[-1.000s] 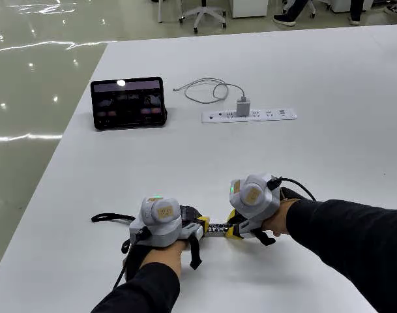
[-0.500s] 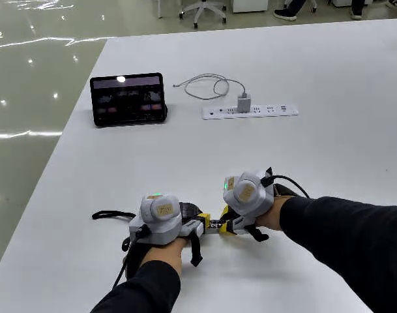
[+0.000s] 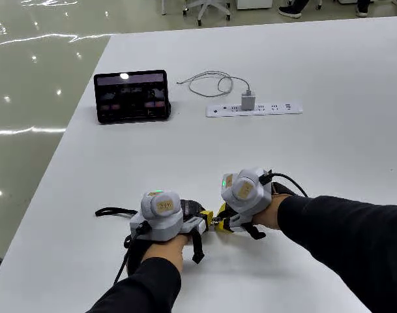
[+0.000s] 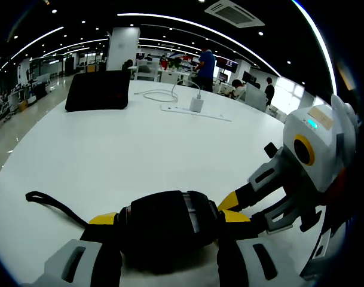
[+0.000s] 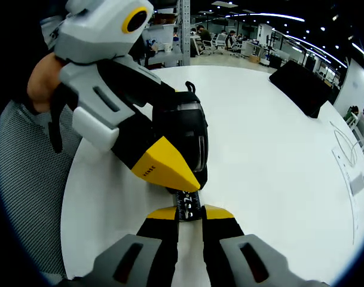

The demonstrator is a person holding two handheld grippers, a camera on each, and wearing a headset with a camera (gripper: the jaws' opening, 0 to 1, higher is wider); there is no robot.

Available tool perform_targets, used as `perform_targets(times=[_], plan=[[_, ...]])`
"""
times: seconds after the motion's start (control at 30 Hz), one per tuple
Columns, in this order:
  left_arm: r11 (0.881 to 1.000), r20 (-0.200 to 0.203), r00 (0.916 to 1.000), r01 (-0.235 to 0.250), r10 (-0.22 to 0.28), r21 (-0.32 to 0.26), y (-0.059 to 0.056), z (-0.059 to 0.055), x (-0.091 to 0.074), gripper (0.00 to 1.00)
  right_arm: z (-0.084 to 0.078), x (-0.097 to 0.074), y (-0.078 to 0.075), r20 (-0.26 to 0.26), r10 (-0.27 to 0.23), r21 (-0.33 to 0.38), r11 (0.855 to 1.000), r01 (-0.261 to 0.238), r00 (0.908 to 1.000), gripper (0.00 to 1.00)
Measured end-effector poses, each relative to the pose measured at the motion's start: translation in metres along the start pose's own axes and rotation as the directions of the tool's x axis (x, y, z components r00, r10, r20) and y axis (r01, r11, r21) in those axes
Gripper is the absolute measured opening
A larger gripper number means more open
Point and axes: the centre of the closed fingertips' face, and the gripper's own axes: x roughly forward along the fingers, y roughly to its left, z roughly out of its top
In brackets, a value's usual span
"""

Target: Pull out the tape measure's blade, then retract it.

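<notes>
Tape measure sits on the worktop at lower centre of the head view, clamped in the left gripper, while the right gripper pinches the blade, so little of it out that retraction seems nearly finished.

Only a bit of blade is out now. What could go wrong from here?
1. Only a short stretch of blade shows between the right tool and the tape measure; letting go may snap it in hard.
2. The left tool has a yellow tip close to the right tool's; they could bump.
3. The loose strap on the table might snag.
</notes>
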Motion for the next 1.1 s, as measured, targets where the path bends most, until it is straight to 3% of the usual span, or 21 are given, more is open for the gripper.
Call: perform_targets(times=[0.57, 1.1], plan=[[1.0, -0.002, 0.9998, 0.02, -0.02, -0.007, 0.0, -0.0009, -0.0002, 0.61, 0.0092, 0.0049, 0.0017, 0.045, 0.021, 0.0, 1.0, -0.021, 0.9988, 0.1], [1.0, -0.006, 0.9997, 0.023, -0.023, -0.003, 0.0, -0.001, -0.0003, 0.61, 0.009, 0.0014, 0.0021, 0.083, 0.002, 0.006, 1.0, -0.003, 0.9965, 0.12]])
